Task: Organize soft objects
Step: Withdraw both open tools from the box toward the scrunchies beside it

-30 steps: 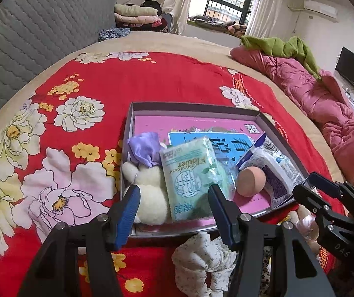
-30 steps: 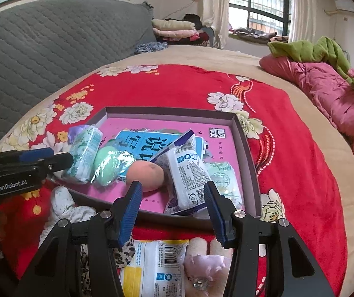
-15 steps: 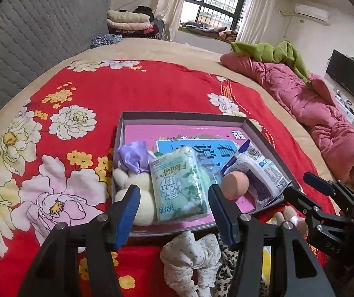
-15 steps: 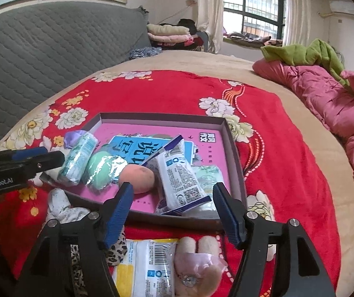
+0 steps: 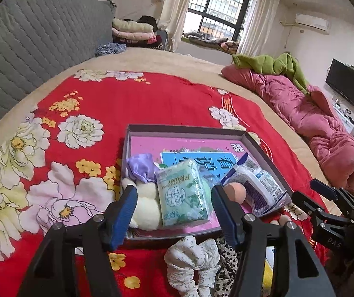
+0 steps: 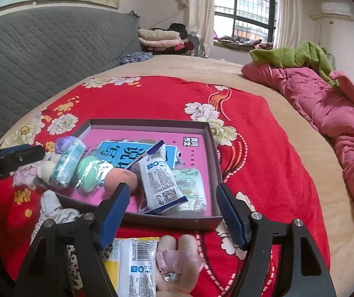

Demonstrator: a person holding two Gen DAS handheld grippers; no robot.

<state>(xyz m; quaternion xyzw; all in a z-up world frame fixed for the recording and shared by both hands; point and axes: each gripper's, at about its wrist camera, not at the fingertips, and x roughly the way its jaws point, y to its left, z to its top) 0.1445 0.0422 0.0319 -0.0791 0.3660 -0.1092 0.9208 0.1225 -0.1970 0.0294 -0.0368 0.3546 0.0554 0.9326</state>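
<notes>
A shallow grey box (image 5: 187, 130) (image 6: 214, 148) with a pink floor lies on the red flowered blanket. It holds a green tissue pack (image 5: 182, 194) (image 6: 66, 164), a cream plush (image 5: 146, 206), a purple cloth (image 5: 139, 167), a peach ball (image 5: 236, 191) (image 6: 121, 179), a green foil ball (image 6: 91, 174) and white packets (image 5: 258, 189) (image 6: 161, 182). In front of the box lie a white scrunchie (image 5: 193, 261) (image 6: 53, 210), a leopard scrunchie (image 5: 226, 259), a yellow-white packet (image 6: 132, 263) and a pink plush (image 6: 177, 262). My left gripper (image 5: 173, 214) is open above the near rim. My right gripper (image 6: 173, 212) is open above the pink plush.
A grey quilted headboard (image 5: 28, 49) runs along the left. A pink quilt (image 5: 313, 113) with a green cloth (image 5: 271, 65) lies on the right of the bed. Folded bedding (image 5: 132, 31) is stacked at the far end by the window.
Both grippers have drawn back and risen a little from the box, so more of the loose items in front show. The right gripper's jaws have opened wider. No object has moved.
</notes>
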